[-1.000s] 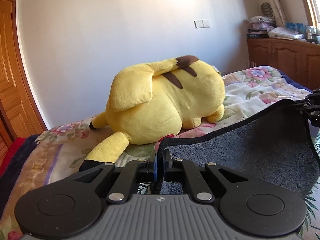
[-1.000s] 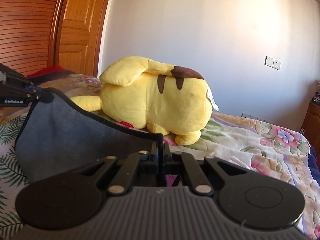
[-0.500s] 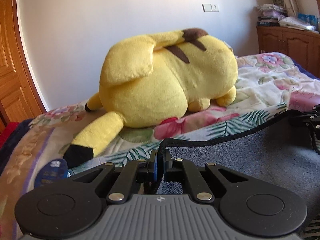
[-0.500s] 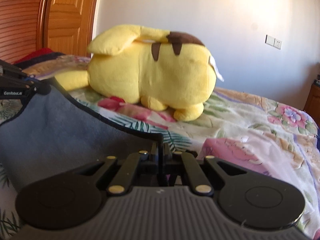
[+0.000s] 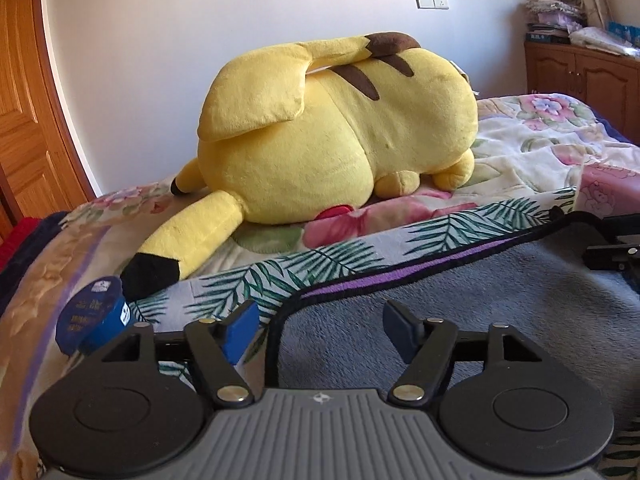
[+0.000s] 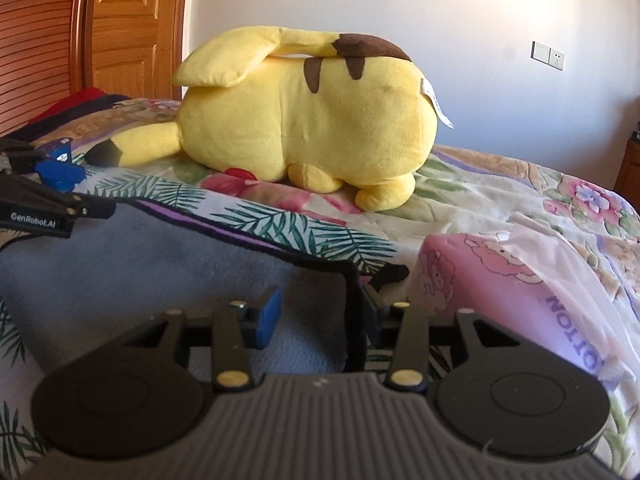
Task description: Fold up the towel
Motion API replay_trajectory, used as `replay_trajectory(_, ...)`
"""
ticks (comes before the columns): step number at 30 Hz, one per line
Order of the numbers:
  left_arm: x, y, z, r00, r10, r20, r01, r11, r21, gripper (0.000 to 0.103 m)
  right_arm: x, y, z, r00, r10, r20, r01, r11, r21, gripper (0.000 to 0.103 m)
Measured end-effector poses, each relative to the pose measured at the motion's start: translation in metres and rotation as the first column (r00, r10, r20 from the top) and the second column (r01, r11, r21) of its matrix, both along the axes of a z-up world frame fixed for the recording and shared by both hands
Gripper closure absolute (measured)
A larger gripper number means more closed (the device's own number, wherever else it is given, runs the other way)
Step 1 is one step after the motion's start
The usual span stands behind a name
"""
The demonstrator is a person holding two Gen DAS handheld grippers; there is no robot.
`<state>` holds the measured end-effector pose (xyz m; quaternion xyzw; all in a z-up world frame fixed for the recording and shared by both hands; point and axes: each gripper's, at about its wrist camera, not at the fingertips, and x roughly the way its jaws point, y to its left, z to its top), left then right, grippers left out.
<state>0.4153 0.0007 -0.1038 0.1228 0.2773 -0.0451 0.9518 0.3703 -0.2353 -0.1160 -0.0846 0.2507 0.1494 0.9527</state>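
Observation:
The grey towel (image 5: 500, 304) with a black hem lies flat on the floral bedspread, folded over so a purple strip of its lower layer shows along the far edge. My left gripper (image 5: 320, 328) is open, its jaws astride the towel's near left corner. In the right wrist view the towel (image 6: 160, 264) spreads to the left. My right gripper (image 6: 320, 316) is open over the towel's right corner. The left gripper also shows at the left edge of the right wrist view (image 6: 48, 208).
A large yellow plush toy (image 5: 332, 136) lies on the bed just beyond the towel. A blue round container (image 5: 90, 316) sits left of the towel. A pink plastic pack (image 6: 500, 292) lies to its right. A wooden cabinet (image 5: 580, 76) stands far right.
Both grippers lowered the towel's held edge forward onto the bed, then opened and let go of the corners. The towel now lies folded flat.

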Motion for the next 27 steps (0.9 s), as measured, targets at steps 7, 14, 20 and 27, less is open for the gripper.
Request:
replay_trajectory(7, -0.024, -0.008, 0.01, 0.999, -0.031, -0.02, 0.031, 1.0, -0.003, 0.041, -0.015, -0.003, 0.013, 1.0, -0.013, -0.018, 0.013, 1.0, 0.012, 0.051)
replay_trajectory(14, -0.056, -0.008, 0.031, 0.999, -0.025, -0.033, 0.023, 0.998, -0.053, 0.037, -0.04, -0.009, 0.033, 0.999, -0.02, -0.046, 0.022, 0.999, 0.045, 0.044)
replay_trajectory(20, -0.084, -0.005, 0.054, 0.999, -0.031, -0.033, 0.028, 0.997, -0.07, 0.035, -0.065, -0.011, 0.051, 0.999, -0.018, -0.047, 0.021, 0.998, 0.06, 0.024)
replay_trajectory(27, -0.117, 0.0, 0.084, 0.999, -0.041, -0.013, 0.04, 0.997, -0.065, 0.027, -0.092, -0.012, 0.067, 0.999, -0.034, -0.034, 0.036, 0.996, 0.086, 0.006)
